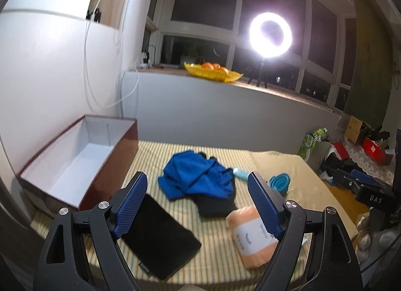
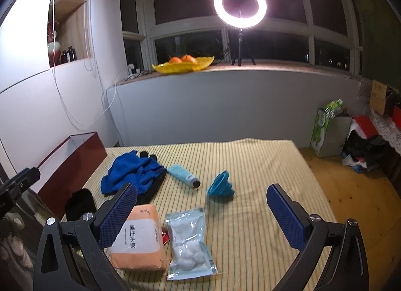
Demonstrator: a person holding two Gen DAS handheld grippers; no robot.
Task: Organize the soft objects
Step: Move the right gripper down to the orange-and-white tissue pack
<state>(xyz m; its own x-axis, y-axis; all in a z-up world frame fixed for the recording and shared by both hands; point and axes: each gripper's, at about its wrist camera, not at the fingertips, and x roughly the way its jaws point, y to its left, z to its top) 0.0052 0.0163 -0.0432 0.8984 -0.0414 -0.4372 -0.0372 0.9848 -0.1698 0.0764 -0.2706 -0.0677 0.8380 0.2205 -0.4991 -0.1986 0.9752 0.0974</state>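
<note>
Left wrist view first: the left gripper [image 1: 198,200] hangs over the striped yellow mat [image 1: 220,248], its 2 blue-padded fingers [image 1: 131,203] spread wide and holding nothing. Far left sits the open maroon cardboard box [image 1: 82,155], white inside. Between the fingers, a crumpled blue cloth [image 1: 198,178] lies on top of a black garment [image 1: 215,205]. Near left, a flat black fabric pouch [image 1: 160,238] lies just beside the box. Near right, a peach soft pack with a white label [image 1: 250,238] is partly behind the right finger, and a teal collapsible funnel [image 1: 279,183] lies farther right.

Right wrist view now: the right gripper [image 2: 201,212] is also wide apart and empty. The peach pack [image 2: 140,240] lies near left behind the left finger, touching a clear bag of white cotton balls [image 2: 189,243] beside it. Farther off, a light blue tube with a black cap [image 2: 183,175] lies between the blue cloth [image 2: 132,173] and the funnel [image 2: 220,185]. The box [image 2: 75,158] stands far left.
</note>
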